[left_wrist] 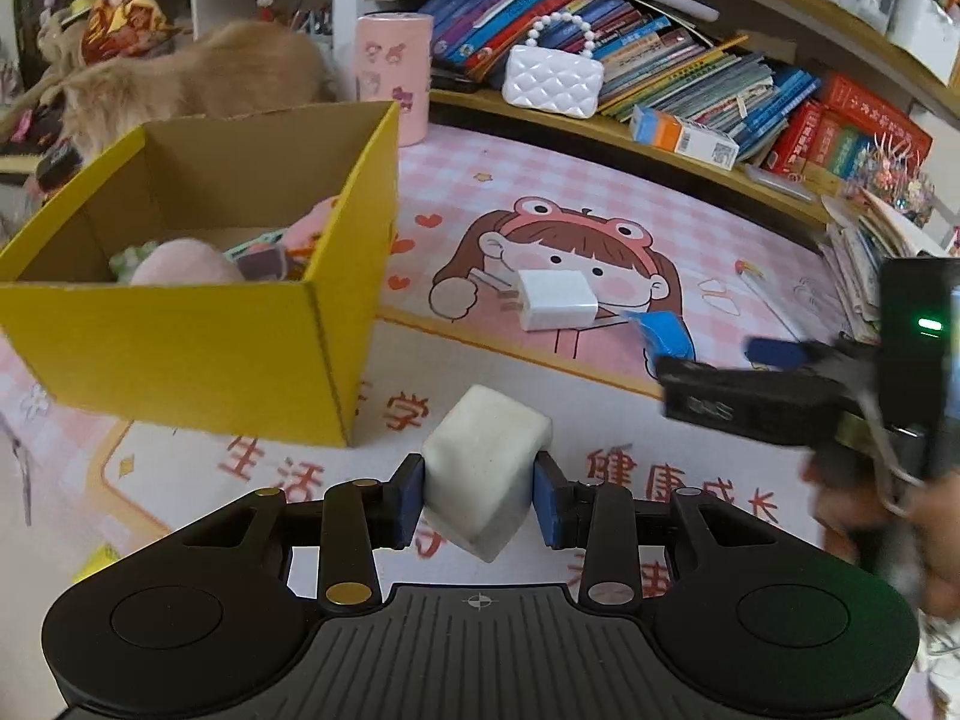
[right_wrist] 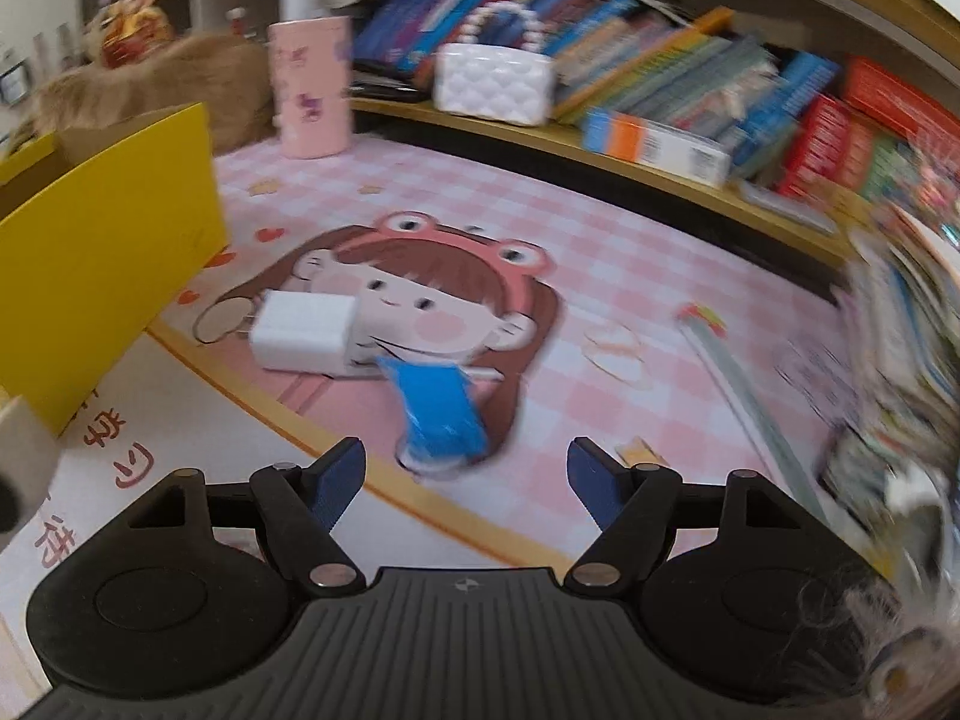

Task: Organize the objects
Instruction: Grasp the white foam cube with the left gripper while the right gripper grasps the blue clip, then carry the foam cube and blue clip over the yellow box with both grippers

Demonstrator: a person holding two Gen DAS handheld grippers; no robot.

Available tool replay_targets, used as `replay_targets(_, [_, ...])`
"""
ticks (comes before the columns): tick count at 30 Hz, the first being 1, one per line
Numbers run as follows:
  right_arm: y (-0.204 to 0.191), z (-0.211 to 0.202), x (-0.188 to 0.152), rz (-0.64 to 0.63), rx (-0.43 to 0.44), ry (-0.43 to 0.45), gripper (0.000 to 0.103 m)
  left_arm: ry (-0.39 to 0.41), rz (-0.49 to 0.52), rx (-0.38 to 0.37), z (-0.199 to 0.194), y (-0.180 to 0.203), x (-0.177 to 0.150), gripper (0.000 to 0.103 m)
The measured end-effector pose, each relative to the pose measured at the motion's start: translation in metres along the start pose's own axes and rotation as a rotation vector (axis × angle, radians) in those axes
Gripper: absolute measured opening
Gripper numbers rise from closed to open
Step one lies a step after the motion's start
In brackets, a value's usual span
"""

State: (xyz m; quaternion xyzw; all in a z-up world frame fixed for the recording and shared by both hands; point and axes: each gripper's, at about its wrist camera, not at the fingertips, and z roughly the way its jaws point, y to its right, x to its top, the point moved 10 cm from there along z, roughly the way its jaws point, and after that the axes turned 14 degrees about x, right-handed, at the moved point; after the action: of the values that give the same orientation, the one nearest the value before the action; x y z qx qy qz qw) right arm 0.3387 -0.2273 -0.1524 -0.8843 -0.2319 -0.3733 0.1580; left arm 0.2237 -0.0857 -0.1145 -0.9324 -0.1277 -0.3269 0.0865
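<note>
Because the yellow box [left_wrist: 198,324] stands open at the left of the worktop [left_wrist: 600,192] and already holds a pink soft thing and other small items, it reads as the collecting place for the loose objects. Just to its right, near the camera, the left gripper [left_wrist: 477,495] has its jaws closed on both sides of a white block [left_wrist: 480,468], which is tilted and lifted clear of the pink cartoon mat [left_wrist: 708,228]; held that way, it seems ready to be carried over the box wall and dropped in. Farther out, near the middle of the mat, a white charger [left_wrist: 555,300] lies on its side with its prongs pointing left, and a blue packet [right_wrist: 441,414] lies touching or just beside its near right corner. The right gripper [right_wrist: 465,480] hangs over that packet with its jaws spread wide and nothing between them, probably lined up to pick it next, though the right wrist view is blurred and the exact alignment is uncertain. Along the far edge, a shelf of books [left_wrist: 690,60] and a white handbag [left_wrist: 552,81] sit apart from the sorting.
</note>
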Motion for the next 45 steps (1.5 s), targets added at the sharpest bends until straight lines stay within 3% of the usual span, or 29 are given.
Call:
replay_targets(4, [-0.001, 0.023, 0.011, -0.036, 0.003, 0.000, 0.069, -0.007, -0.022, 0.002, -0.006, -0.007, -0.005, 0.036])
replay_targets(6, [0.003, 0.035, 0.012, -0.018, -0.004, -0.021, 0.063, -0.012, -0.029, 0.003, -0.008, -0.011, -0.006, 0.036])
replay_targets(9, [0.011, 0.045, 0.011, 0.041, 0.019, -0.034, 0.047, -0.011, -0.031, 0.004, -0.012, -0.016, -0.008, 0.036])
replay_targets(10, [0.012, 0.045, 0.011, 0.065, 0.037, -0.026, 0.033, -0.008, -0.031, 0.004, -0.014, -0.017, -0.008, 0.036])
replay_targets(11, [0.012, 0.044, 0.011, 0.077, 0.043, -0.029, 0.028, -0.007, -0.033, 0.004, -0.015, -0.019, -0.007, 0.036])
replay_targets(17, [0.001, 0.008, 0.017, 0.107, 0.022, 0.038, 0.027, 0.003, -0.038, -0.001, -0.019, -0.030, -0.007, 0.036])
replay_targets(31, [-0.076, -0.091, -0.012, 0.251, -0.005, 0.062, 0.027, 0.036, -0.012, -0.045, -0.027, -0.065, -0.014, 0.036])
replay_targets(38, [-0.124, -0.110, -0.038, 0.262, -0.029, 0.019, 0.027, 0.040, 0.011, -0.105, -0.031, -0.088, -0.022, 0.036])
replay_targets(45, [-0.167, -0.115, -0.040, 0.278, -0.066, 0.024, 0.027, 0.055, 0.025, -0.154, -0.040, -0.127, -0.031, 0.036])
